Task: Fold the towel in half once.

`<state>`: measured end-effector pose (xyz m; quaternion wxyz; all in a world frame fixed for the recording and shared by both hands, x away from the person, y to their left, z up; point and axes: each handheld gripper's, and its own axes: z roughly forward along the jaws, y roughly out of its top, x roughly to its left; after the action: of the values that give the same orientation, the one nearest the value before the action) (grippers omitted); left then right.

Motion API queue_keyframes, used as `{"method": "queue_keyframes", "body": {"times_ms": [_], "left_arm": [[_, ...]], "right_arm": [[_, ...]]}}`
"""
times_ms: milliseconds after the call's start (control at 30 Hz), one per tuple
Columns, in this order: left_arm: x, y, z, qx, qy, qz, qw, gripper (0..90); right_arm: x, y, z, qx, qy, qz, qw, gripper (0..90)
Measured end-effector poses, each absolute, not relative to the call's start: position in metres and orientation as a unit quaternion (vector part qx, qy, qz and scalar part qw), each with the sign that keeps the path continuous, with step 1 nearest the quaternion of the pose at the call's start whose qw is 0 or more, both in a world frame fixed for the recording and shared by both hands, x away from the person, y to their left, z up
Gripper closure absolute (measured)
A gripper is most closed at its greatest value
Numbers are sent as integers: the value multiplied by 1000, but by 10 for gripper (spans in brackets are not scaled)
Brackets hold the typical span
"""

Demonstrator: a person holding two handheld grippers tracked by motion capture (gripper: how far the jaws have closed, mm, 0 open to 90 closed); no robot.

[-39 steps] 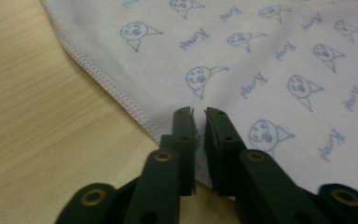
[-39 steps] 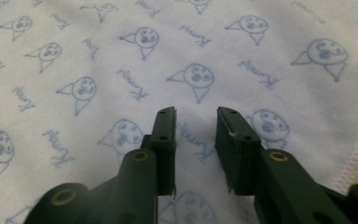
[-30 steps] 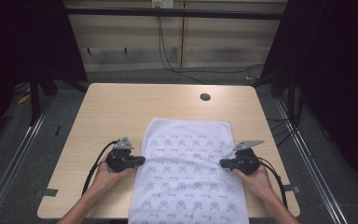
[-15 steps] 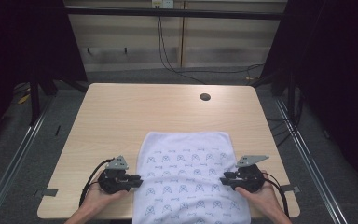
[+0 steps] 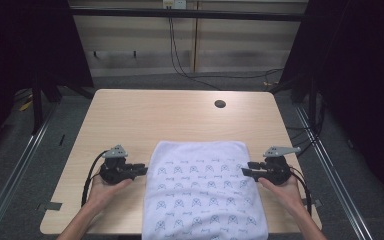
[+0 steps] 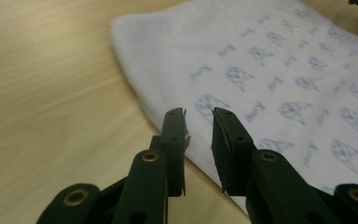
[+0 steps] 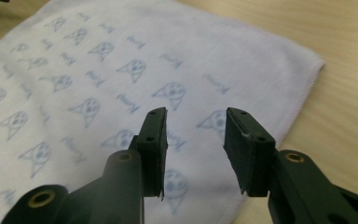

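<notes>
the white towel point(image 5: 205, 192) with the small blue print lies flat on the wooden table point(image 5: 170, 117), its far edge folded over and its near part hanging over the table edge toward the person. the left gripper point(image 5: 141, 170) is just beside the left edge of the towel and the right gripper point(image 5: 246, 172) is at its right edge. the jaws of both have just been opening; in the left gripper view point(image 6: 198, 122) they stand a little apart with nothing between them, above the towel's border, and in the right gripper view point(image 7: 193, 133) they stand wider apart, also empty, over the cloth. it seems the fold is released and a new grip comes next. the risk, as far as one can judge, is that the hanging part is heavy enough to pull the towel slowly off the table now that nobody holds it. another risk is that a jaw closes on only the upper layer of the folded edge, so the next fold becomes crooked. there is no box, basket or other container on the table; only a small dark round hole point(image 5: 220, 104) is seen near the far side.
</notes>
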<state>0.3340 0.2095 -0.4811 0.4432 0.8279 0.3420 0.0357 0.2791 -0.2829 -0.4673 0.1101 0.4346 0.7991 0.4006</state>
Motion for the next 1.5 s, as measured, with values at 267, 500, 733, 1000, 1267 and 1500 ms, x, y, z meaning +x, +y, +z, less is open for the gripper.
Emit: {"method": "queue_keyframes", "body": {"times_ms": [267,500,733,1000,1267,1500], "left_arm": [[372,207,-485,814,386,65,430,780],[383,205,-487,804,397,56,440,772],[385,202,-497,814,404,55,413,758],[388,204,-498,812,407,54,414,738],[398,191,-500,809,410,54,418,711],[403,169,-505,816,400,43,415,648]], "right_arm": [[342,-290,-476,451,792,389,132,614],[377,-275,-490,456,791,384,139,600],[386,-276,-496,465,788,375,148,563],[389,-278,-505,471,791,359,151,577],[378,-276,-503,465,801,347,148,792],[370,-279,-502,462,805,343,142,840]]}}
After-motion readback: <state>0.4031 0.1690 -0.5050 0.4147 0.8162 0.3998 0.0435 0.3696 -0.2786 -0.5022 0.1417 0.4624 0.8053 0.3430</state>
